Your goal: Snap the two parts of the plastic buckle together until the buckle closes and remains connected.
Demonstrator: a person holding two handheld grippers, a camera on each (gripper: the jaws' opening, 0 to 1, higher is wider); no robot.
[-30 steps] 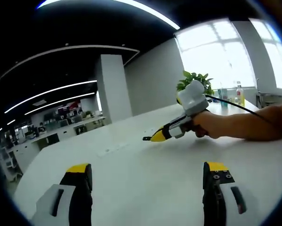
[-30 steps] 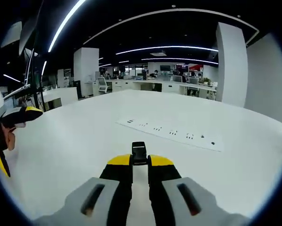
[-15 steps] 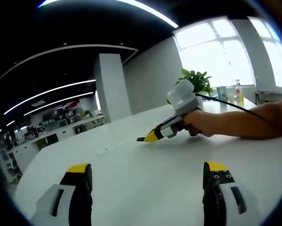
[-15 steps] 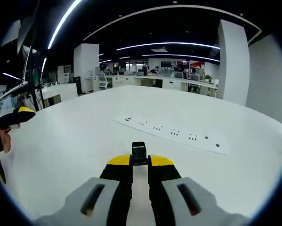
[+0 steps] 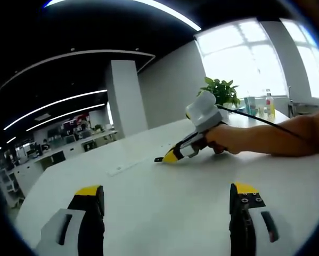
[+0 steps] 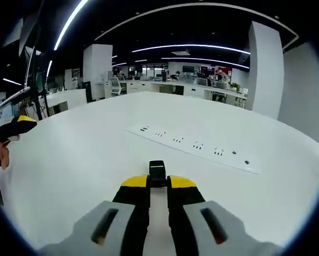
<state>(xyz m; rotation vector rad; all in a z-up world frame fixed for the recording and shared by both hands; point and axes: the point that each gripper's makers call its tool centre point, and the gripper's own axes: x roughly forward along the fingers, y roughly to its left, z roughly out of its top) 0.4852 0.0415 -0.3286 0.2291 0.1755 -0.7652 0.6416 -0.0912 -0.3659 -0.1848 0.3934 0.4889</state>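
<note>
One buckle part point(image 6: 157, 173) half-hidden between closed right gripper point(image 6: 158, 188) jaws.

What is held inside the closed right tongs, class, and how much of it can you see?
The right tongs are shut on a black buckle part. Its squarish front end sticks out past the yellow tips above the white table. The rest is covered between the jaws, so its full shape cannot be seen.

Counter point(image 6: 84, 160): I note a smooth, matt white top. Buckle part point(image 6: 157, 172): black plastic, slight sheen, in my right claw point(image 6: 158, 184). Claw pads: yellow and black, matt; claw bodies pale grey plastic, smooth.
</note>
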